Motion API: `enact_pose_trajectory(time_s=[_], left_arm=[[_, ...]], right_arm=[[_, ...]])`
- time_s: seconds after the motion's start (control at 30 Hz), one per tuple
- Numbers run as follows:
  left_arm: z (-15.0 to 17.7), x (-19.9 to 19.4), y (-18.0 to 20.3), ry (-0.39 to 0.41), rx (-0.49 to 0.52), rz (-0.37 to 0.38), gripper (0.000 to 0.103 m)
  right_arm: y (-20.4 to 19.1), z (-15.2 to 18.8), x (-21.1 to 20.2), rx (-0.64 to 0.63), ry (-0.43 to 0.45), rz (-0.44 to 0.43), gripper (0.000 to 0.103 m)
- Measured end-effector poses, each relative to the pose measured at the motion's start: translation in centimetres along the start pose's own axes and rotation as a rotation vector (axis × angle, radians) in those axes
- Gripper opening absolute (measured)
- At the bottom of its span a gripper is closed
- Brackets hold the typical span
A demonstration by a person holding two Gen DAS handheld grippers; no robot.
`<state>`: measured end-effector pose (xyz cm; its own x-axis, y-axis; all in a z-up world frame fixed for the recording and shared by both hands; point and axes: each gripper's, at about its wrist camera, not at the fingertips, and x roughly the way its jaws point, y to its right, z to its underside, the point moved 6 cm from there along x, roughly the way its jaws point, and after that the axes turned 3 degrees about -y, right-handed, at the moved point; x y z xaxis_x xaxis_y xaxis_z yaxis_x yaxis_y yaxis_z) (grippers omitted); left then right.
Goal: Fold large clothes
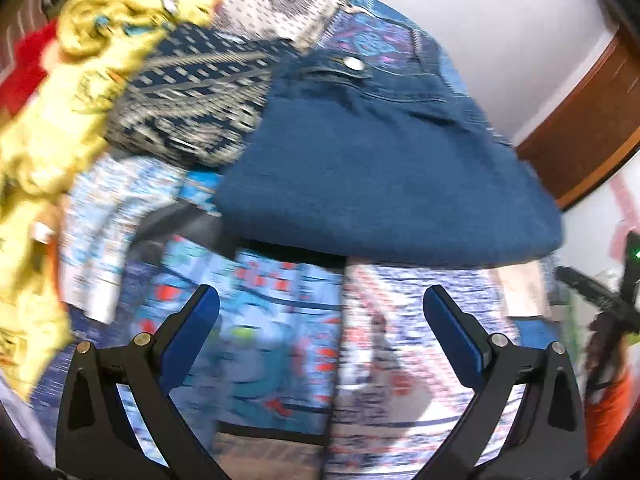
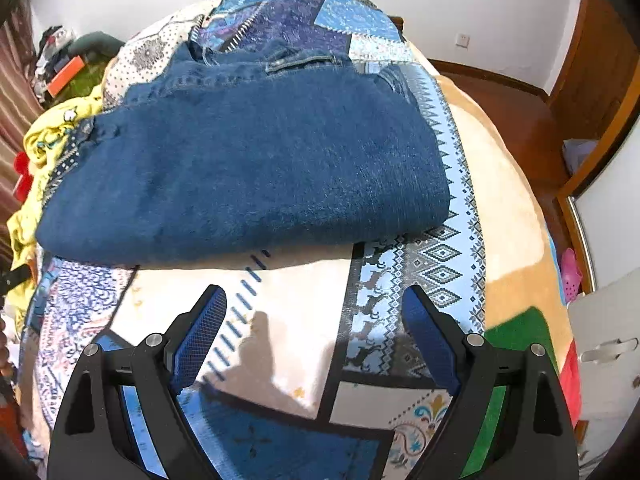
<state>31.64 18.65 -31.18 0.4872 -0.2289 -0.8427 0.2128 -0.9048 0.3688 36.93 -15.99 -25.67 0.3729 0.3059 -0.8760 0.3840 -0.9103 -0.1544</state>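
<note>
A pair of dark blue jeans (image 2: 248, 168) lies folded flat on a patchwork bedspread (image 2: 304, 320); its waistband and pocket face the far side. It also shows in the left wrist view (image 1: 384, 176), with a metal button at the far end. My right gripper (image 2: 314, 300) is open and empty, hovering just short of the jeans' near folded edge. My left gripper (image 1: 320, 300) is open and empty, also just short of the near edge. The left wrist view is motion-blurred.
A heap of unfolded clothes lies left of the jeans: a yellow garment (image 1: 52, 128) and a dark patterned one (image 1: 192, 96). A tan blanket (image 2: 508, 208) covers the bed's right side. A wooden door (image 2: 596, 64) and white cabinet (image 2: 608, 356) stand right.
</note>
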Motion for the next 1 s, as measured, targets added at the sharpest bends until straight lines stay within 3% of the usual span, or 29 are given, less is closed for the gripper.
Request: enact_pose_trajectory(time_s=[0.1, 0.2, 0.43, 0.47, 0.63, 0.8, 0.87, 0.93, 1.0], left_arm=[[-0.4, 1.8, 0.4, -0.058, -0.08, 0.086, 0.103], [-1.0, 3.3, 0.2, -0.082, -0.205, 0.235, 0.102], [-3.4, 5.1, -0.3, -0.033, -0.325, 0.385, 0.097], [-3.7, 5.4, -0.3, -0.033, -0.335, 0.397, 0.09], [-5.9, 7.0, -1.0, 0.003, -0.414, 0.397, 0.078], [-7.4, 7.4, -2.8, 0.033, -0.516, 0.369, 0.049], [-7.2, 7.0, -3.3, 0.04, -0.55, 0.369, 0.032], [-7.0, 6.2, -3.5, 0.051, -0.542, 0.381, 0.029], [-7.5, 4.6, -2.5, 0.075, -0.471, 0.356, 0.028]], right_arm=[[-1.2, -0.4, -0.9, -0.008, 0.032, -0.032, 0.088], [-2.2, -0.6, -1.1, -0.025, 0.045, -0.056, 0.088], [-4.0, -0.4, -0.3, -0.088, 0.044, -0.057, 0.088], [-4.0, -0.4, -0.3, -0.088, 0.043, -0.055, 0.088], [-3.5, -0.3, -0.4, -0.049, 0.041, -0.064, 0.088], [-3.4, -0.4, -0.6, -0.038, 0.039, -0.062, 0.088], [-3.5, -0.4, -0.8, -0.039, 0.041, -0.056, 0.088], [-3.7, -0.5, -1.1, -0.038, 0.044, -0.059, 0.088], [-4.0, -0.7, -1.5, -0.04, 0.052, -0.058, 0.088]])
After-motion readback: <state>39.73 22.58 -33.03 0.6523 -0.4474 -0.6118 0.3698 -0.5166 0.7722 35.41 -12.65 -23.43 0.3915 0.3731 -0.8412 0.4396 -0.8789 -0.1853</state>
